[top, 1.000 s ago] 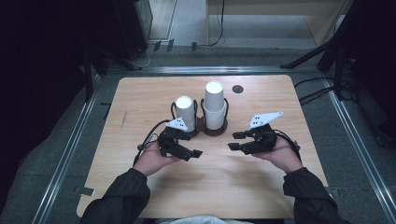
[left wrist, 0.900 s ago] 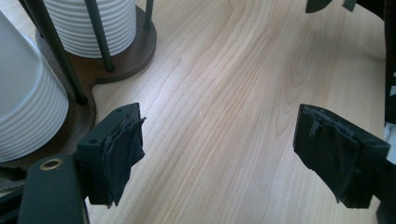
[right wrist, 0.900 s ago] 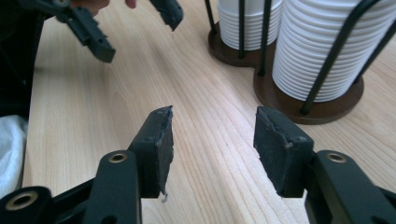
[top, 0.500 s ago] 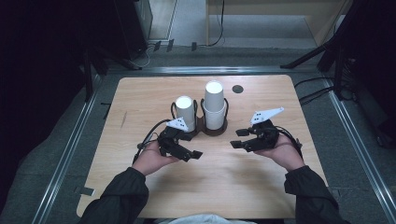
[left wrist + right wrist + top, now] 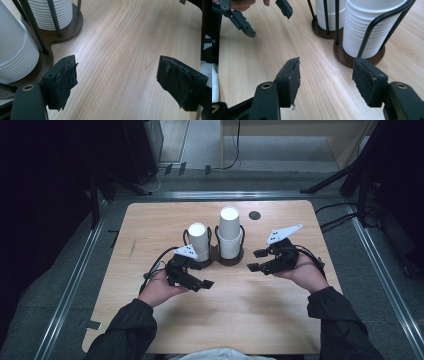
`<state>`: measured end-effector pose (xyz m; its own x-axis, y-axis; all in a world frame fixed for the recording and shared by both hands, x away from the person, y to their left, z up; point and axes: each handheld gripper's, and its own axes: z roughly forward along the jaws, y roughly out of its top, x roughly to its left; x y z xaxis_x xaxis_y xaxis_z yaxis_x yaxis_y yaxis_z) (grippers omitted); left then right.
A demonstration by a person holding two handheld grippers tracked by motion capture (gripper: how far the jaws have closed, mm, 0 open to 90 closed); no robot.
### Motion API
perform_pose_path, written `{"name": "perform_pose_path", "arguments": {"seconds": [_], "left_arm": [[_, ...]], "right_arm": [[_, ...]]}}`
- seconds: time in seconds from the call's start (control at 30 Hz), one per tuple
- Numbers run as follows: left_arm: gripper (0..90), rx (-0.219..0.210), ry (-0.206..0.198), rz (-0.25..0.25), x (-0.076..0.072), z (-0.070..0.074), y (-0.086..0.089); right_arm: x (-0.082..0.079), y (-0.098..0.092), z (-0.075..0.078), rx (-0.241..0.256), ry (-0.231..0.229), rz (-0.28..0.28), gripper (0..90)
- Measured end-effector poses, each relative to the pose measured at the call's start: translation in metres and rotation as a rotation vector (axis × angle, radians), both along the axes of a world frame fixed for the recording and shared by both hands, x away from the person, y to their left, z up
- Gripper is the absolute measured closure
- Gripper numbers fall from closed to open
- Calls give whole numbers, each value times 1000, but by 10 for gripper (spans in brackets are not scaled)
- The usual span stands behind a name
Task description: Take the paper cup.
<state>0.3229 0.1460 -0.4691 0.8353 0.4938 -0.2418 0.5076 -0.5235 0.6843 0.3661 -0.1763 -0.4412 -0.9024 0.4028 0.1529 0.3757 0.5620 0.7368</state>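
no readable text, label, brand, number or sign appears anywhere.

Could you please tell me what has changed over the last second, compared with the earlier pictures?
Very little. The right gripper has drifted slightly right and down, away from the cup holder; its jaws stay open and empty. The left gripper stays open in place, and both cup stacks remain untouched in the holder.

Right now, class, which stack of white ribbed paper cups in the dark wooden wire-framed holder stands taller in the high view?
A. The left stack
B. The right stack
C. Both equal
B: the right stack of white ribbed paper cups rises above the left stack.
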Motion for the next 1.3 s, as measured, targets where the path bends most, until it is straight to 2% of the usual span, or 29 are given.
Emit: {"name": "perform_pose_path", "arguments": {"seconds": [0.27, 0.37, 0.93, 1.3], "left_arm": [[165, -2, -5, -1, 0, -1, 1], [229, -8, -2, -11, 0, 0, 2], [229, -5, 12, -12, 1, -1, 2], [229, -26, 19, -10, 2, 0, 5]], "right_arm": [[14, 4, 10, -43, -5, 31, 378], [19, 5, 13, -41, 1, 22, 375], [44, 20, 39, -75, -16, 36, 342], [60, 30, 51, -78, -41, 84, 324]]}}
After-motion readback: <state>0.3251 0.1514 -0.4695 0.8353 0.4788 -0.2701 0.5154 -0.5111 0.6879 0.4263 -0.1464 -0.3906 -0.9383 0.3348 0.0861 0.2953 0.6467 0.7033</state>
